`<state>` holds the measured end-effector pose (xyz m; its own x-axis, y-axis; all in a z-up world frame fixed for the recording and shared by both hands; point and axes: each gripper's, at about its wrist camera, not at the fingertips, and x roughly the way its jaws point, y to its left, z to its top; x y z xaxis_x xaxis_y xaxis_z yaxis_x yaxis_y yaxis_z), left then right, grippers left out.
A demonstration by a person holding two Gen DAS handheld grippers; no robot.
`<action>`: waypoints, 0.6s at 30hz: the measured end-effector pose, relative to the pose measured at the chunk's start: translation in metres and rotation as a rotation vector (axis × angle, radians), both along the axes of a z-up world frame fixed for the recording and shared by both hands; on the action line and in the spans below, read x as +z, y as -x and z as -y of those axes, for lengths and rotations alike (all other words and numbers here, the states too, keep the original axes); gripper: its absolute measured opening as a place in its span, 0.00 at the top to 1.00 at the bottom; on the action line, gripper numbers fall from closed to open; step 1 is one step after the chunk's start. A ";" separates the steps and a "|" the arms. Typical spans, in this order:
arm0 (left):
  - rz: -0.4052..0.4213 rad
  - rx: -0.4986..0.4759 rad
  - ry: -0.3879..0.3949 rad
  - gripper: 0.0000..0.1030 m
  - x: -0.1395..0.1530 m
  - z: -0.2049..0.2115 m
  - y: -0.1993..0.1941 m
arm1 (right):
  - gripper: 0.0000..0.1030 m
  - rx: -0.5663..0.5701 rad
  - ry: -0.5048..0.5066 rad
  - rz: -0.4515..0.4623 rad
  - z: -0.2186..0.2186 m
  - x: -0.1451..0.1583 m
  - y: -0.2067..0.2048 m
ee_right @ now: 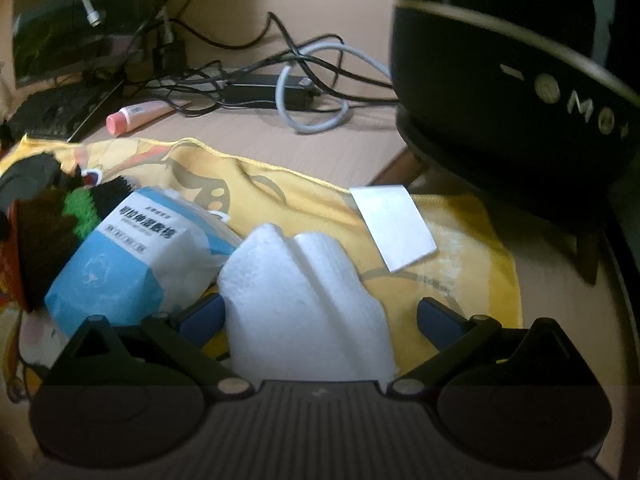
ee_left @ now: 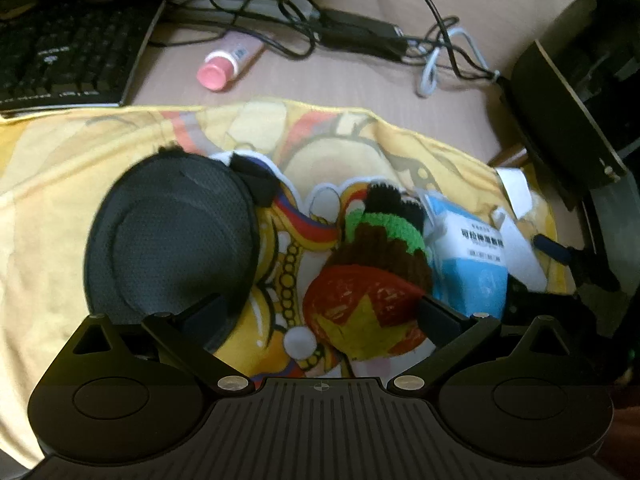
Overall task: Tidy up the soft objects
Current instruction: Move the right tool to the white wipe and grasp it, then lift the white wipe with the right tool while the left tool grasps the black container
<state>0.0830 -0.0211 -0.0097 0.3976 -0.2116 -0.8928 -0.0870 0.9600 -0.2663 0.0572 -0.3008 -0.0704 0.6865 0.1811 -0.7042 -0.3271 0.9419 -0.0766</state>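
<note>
A yellow printed cloth point(ee_left: 60, 184) point(ee_right: 280, 184) covers the desk. On it lie a round black mesh pad point(ee_left: 168, 232), a knitted red, brown and green toy point(ee_left: 368, 280) point(ee_right: 48, 232), a blue and white packet point(ee_left: 472, 256) point(ee_right: 128, 248) and a folded white cloth point(ee_right: 304, 300). My left gripper point(ee_left: 320, 316) is open, low over the cloth, its fingers straddling the pad's edge and the knitted toy. My right gripper point(ee_right: 320, 316) is open around the near end of the white cloth, whose left side touches the left pad. A white paper slip point(ee_right: 394, 228) lies to the right.
A pink-capped tube point(ee_left: 228, 64) point(ee_right: 136, 116), a black keyboard point(ee_left: 64, 52), a power adapter point(ee_right: 264, 90) and tangled cables point(ee_left: 440, 48) lie behind the cloth. A large black speaker point(ee_right: 520, 80) on a stand rises close on the right.
</note>
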 end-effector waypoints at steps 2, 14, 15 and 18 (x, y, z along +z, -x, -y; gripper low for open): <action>0.014 0.019 0.009 0.00 0.001 -0.004 0.001 | 0.22 0.061 0.027 0.011 -0.005 0.004 0.002; 0.124 0.115 0.111 0.00 0.018 -0.054 0.020 | 0.83 -0.098 -0.177 -0.192 0.013 0.029 -0.005; 0.127 0.132 0.112 0.00 0.018 -0.060 0.024 | 0.83 -0.131 -0.210 -0.209 0.017 0.036 -0.004; 0.131 0.182 0.107 0.00 0.016 -0.083 0.032 | 0.83 -0.177 -0.314 -0.204 0.016 0.068 -0.003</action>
